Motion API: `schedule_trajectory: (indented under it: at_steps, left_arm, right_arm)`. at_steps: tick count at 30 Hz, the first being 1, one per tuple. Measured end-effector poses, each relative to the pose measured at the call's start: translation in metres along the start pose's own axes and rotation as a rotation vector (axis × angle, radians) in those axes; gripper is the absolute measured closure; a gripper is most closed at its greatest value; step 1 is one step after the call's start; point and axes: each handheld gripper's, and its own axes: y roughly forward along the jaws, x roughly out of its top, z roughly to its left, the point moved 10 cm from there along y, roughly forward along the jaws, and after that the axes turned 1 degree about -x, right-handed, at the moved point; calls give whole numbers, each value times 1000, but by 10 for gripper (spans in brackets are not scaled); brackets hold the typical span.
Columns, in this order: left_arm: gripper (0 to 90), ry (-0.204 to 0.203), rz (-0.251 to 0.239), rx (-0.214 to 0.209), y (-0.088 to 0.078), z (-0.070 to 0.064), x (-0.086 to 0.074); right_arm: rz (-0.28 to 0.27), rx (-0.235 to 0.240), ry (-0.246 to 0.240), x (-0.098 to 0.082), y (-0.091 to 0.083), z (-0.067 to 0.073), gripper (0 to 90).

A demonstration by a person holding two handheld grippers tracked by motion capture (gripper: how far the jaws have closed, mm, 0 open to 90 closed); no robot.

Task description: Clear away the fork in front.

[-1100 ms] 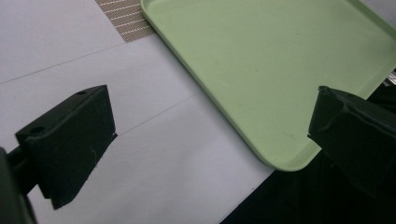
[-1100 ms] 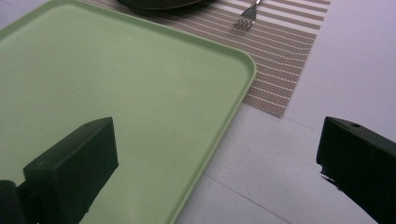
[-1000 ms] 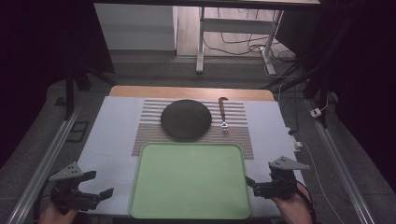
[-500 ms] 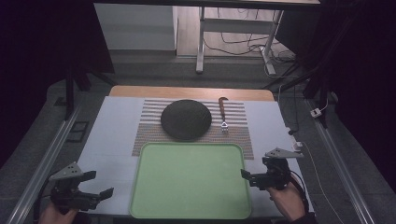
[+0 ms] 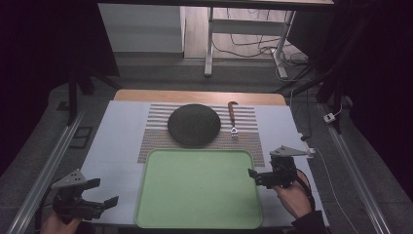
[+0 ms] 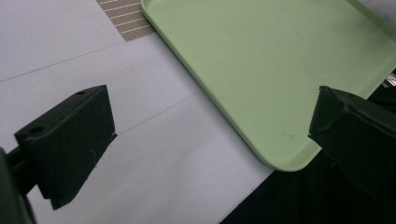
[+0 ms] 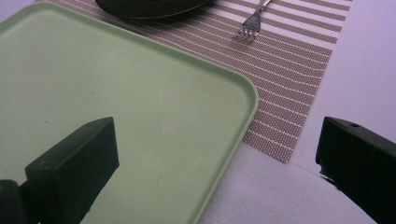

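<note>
**Nothing held yet, both grippers wait beside the tray**

Seemingly this is the approach step, judged only from the layout. At far left, the left gripper (image 5: pixel 92 200) hovers with jaws spread wide and empty, just off the near left corner of the green tray (image 5: pixel 160 214). Behind the bare tray, a dark plate (image 5: pixel 194 125) and a fork (image 5: pixel 233 117) lie on the striped mat (image 5: pixel 156 141). The right gripper (image 5: pixel 260 176), jaws parted and empty, hangs at the tray's right edge. Next move probably calls for reaching forward to plate or fork.
</note>
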Motion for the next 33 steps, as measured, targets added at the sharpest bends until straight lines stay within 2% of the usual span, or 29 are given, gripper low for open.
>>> schedule_trajectory:
  at_steps: [8,19,23,33]
  left_arm:
    - [3,-1,4,-3,0,0,0]
    - [3,-4,5,-3,1,0,0]
    - [3,-6,7,-5,1,0,0]
    - [3,-10,7,-7,1,0,0]
  right_arm:
    - [48,-22,-35,3,16,-4,0]
    - [68,-62,-60,17,37,-11,0]
    - [88,-106,-114,24,49,-17,0]
    - [125,-175,-208,37,74,-26,0]
